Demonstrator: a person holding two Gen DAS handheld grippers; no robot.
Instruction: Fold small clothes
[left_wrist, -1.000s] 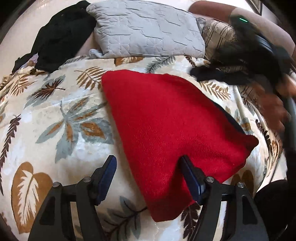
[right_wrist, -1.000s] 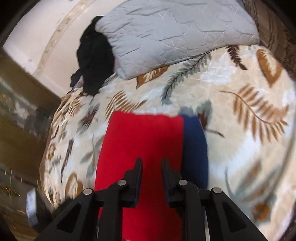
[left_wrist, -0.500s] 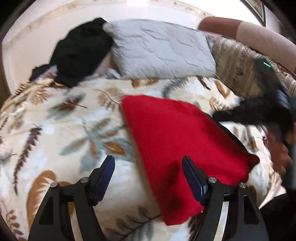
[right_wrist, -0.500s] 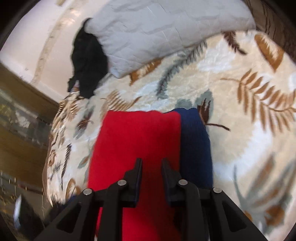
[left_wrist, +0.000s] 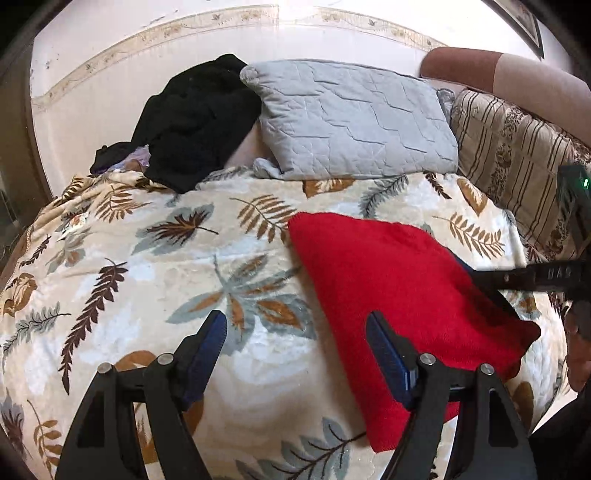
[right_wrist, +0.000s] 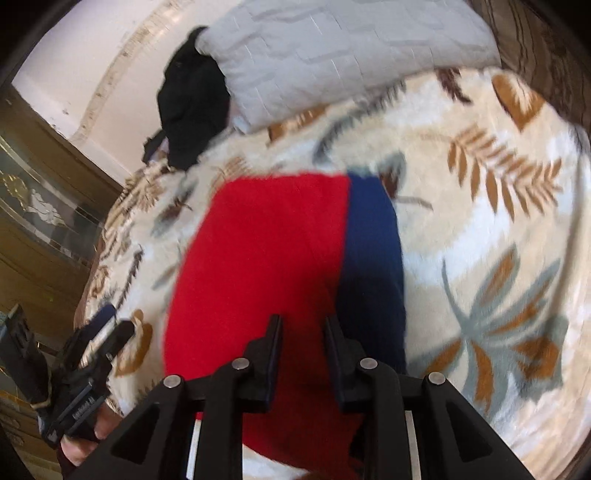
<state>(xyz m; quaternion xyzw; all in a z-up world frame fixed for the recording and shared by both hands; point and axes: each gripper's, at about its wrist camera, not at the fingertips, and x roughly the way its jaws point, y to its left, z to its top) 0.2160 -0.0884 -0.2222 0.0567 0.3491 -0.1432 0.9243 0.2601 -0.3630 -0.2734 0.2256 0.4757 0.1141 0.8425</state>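
Left tongs (left_wrist: 295, 350) hung released beside the red knit garment's (left_wrist: 399, 288) near edge, while narrowly parted, empty right tongs (right_wrist: 301, 345) hovered directly over it, nearer.

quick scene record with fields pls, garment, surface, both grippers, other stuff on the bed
garment: red knit piece lying flat, a blue part showing along one edge
surface: leaf-print blanket
left gripper: open, nothing between the fingers, beside the red piece's edge
right gripper: jaws narrowly apart above the red fabric; grip unclear
other items: grey quilted pillow, black clothing heap, striped cushion
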